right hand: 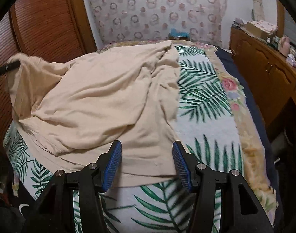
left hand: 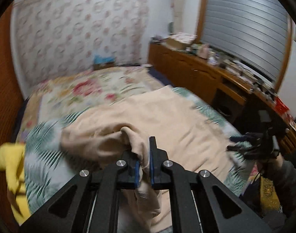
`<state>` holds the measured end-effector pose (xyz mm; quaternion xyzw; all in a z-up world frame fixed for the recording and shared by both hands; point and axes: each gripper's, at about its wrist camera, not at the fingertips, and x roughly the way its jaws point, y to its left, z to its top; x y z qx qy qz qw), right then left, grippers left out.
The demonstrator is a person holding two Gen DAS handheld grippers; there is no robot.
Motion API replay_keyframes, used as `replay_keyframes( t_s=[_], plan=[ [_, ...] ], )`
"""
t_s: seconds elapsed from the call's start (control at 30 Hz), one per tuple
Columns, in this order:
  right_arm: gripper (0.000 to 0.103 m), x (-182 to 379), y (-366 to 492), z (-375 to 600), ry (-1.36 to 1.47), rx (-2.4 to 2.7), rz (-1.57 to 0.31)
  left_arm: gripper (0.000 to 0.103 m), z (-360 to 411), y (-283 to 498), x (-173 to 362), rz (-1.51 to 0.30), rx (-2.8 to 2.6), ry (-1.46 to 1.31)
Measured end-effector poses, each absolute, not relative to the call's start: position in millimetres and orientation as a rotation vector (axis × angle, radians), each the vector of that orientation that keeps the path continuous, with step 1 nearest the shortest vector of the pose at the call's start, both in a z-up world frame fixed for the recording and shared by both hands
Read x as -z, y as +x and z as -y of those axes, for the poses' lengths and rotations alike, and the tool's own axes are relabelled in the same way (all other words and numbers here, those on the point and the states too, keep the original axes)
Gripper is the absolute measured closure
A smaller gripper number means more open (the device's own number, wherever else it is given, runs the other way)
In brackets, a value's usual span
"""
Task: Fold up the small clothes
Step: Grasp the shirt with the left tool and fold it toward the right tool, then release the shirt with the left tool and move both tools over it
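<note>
Blurring hides much of the left wrist view, yet the left gripper (left hand: 143, 162) is clamped on a fold of one beige garment (left hand: 167, 116) lying on the bed (left hand: 43, 155), one yellow cloth (left hand: 10, 161) cut off at its left edge. From the right wrist view, the right gripper (right hand: 147, 165) stands half open and empty over the garment's near hem, its far corner lifted at the bed's left edge.

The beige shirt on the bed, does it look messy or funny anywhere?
Yes. The beige shirt lies rumpled on the leaf-print blanket, not flat. The left gripper has pinched one part and pulled it up, so that side bunches. The right gripper is open over the hem. Nothing looks torn or spilled.
</note>
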<state>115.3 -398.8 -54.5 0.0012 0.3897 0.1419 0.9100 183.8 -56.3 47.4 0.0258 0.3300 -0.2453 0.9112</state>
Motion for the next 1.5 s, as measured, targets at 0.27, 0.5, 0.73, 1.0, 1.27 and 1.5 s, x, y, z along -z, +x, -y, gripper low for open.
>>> replay_keyframes(
  t_s=[0.27, 0.5, 0.73, 1.0, 1.27, 1.5],
  plan=[
    [0.046, 44.8, 92.4, 416.7, 0.051, -0.284, -0.780, 0.094, 170.0, 188.5, -78.7, -0.664, 0.684, 0.167],
    [0.046, 42.9, 78.5, 424.0, 0.083, -0.284, -0.756, 0.092, 216.0, 191.4, -50.7, -0.747, 0.723, 0.221],
    [0.046, 43.4, 74.7, 420.1, 0.084, -0.286, -0.745, 0.056, 202.5, 182.5, -51.0, -0.747, 0.728, 0.187],
    [0.046, 35.1, 81.9, 404.7, 0.067, -0.320, -0.728, 0.044, 164.8, 184.5, -42.1, -0.742, 0.668, 0.161],
    [0.046, 22.5, 103.0, 364.4, 0.002, -0.382, -0.716, 0.044, 99.3, 180.6, -2.6, -0.769, 0.520, 0.143],
    [0.046, 12.5, 148.0, 305.6, -0.074, -0.488, -0.705, 0.044, 63.1, 184.9, 2.0, -0.734, 0.444, 0.097]
  ],
)
